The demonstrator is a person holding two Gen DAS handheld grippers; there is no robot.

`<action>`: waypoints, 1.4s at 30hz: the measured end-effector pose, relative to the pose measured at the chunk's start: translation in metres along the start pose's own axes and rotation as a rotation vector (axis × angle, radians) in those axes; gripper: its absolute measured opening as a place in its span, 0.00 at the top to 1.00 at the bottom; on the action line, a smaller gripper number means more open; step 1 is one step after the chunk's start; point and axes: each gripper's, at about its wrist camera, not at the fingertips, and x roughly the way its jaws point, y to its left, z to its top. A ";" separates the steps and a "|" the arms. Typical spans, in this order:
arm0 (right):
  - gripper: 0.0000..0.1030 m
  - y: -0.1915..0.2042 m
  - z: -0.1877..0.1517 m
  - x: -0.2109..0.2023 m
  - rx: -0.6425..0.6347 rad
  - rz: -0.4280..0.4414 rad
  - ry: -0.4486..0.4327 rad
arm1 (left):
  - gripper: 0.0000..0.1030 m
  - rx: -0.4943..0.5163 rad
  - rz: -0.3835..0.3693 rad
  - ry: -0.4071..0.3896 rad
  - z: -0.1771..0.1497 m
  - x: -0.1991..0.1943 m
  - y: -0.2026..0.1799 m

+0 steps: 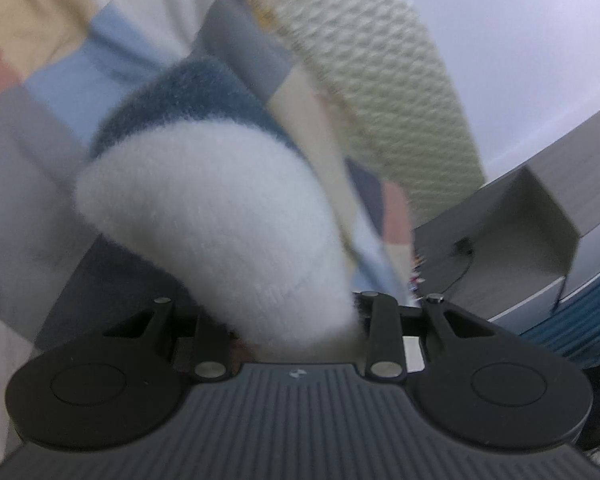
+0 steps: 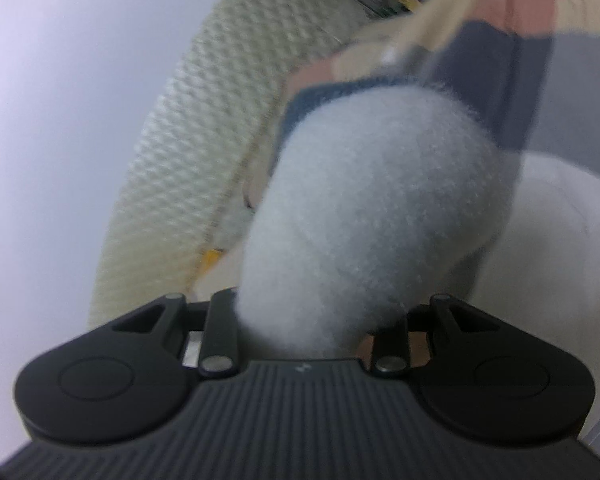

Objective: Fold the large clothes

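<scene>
Fingers: hidden under bunched fuzzy white-and-blue sweater (image 1: 220, 216) in left gripper (image 1: 296, 320) and right gripper (image 2: 308, 320); apparently clamped.
Why: judged, two grips carry the sweater (image 2: 372, 208) over the patchwork bedcover (image 1: 60, 80) for folding.

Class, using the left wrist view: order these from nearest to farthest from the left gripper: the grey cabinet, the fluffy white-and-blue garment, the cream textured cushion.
1. fluffy white-and-blue garment, bunched at the left gripper.
2. cream textured cushion, above, behind the garment.
3. grey cabinet, far right.

Fuzzy white-and-blue garment (image 1: 220, 216), bunched, lifted, clamped at 2 spots, blurred.
</scene>
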 end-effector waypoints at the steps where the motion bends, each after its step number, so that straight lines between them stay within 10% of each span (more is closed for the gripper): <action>1: 0.64 -0.012 -0.002 0.005 0.012 -0.007 0.010 | 0.64 0.005 0.013 0.013 -0.002 0.008 0.010; 18: 0.59 -0.102 -0.054 -0.006 0.107 0.012 0.046 | 0.52 0.156 0.036 0.021 -0.039 0.012 0.052; 23: 0.51 -0.094 -0.056 -0.017 0.159 -0.037 0.054 | 0.31 0.125 0.094 0.089 -0.038 -0.006 0.043; 31: 0.51 -0.062 -0.069 -0.094 0.163 -0.121 0.013 | 0.29 0.211 0.139 0.073 -0.041 -0.091 0.007; 42: 0.51 0.081 -0.061 -0.212 -0.020 0.051 -0.040 | 0.29 0.454 0.087 -0.026 -0.030 -0.255 -0.119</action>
